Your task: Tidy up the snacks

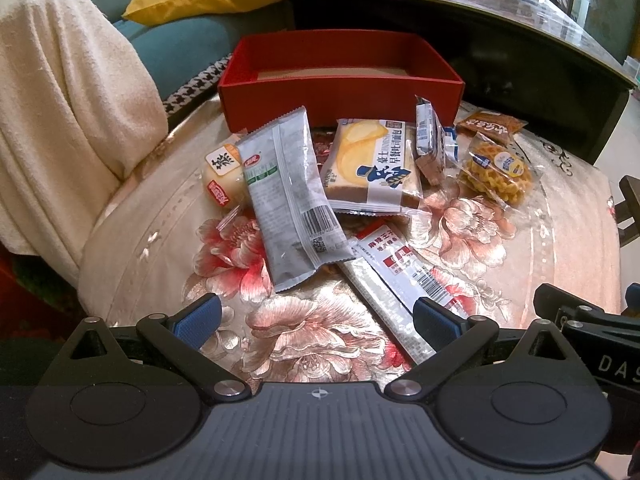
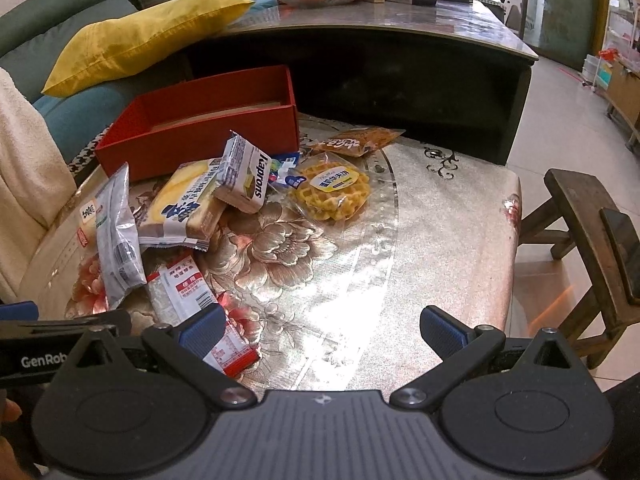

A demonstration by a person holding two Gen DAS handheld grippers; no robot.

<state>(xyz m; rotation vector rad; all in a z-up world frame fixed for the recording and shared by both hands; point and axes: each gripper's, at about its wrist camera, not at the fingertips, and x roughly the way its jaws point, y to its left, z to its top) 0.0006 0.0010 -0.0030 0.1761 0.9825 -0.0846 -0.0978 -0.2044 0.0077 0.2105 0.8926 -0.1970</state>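
1. Red cardboard first: we see the red box (image 1: 340, 84) standing at the far side of the table (image 2: 440, 216), lid off, and only its bare brown floor shows inside, with no snack in it; the near part of the floor is hidden by the front wall.
2. All the snacks lie outside the box on the flowered tablecloth, heaped just in front of its near wall.
3. We spot the grey packet (image 1: 292, 196) lying face down, its top end propped up near the box and its barcode end toward us.
4. Tucked under its left edge is a round bun (image 1: 220, 184) in a clear wrapper.
5. Right of the grey packet sits the sliced bread pack (image 1: 372, 168), yellow and white with blue lettering.
6. A blue-and-white wafer pack (image 2: 244, 176) leans tilted on the bread pack's far right corner.
7. Further right we have the waffle (image 2: 332, 192) in a clear bag, and behind it an orange-brown packet (image 2: 356, 140) just beside the box corner.
8. Nearest to us lies a long red-and-white stick packet (image 1: 404, 276), running under the grey packet's lower end.
9. Our left gripper (image 1: 316, 320) hovers low over the cloth with its fingers spread wide, nothing between them; the stick packet's near end reaches its right pad.
10. Our right gripper (image 2: 320, 328) is likewise spread apart and empty, over bare cloth, with the stick packet's red end beside its left pad.
11. Off the table's right edge stands a wooden stool (image 2: 580, 216).
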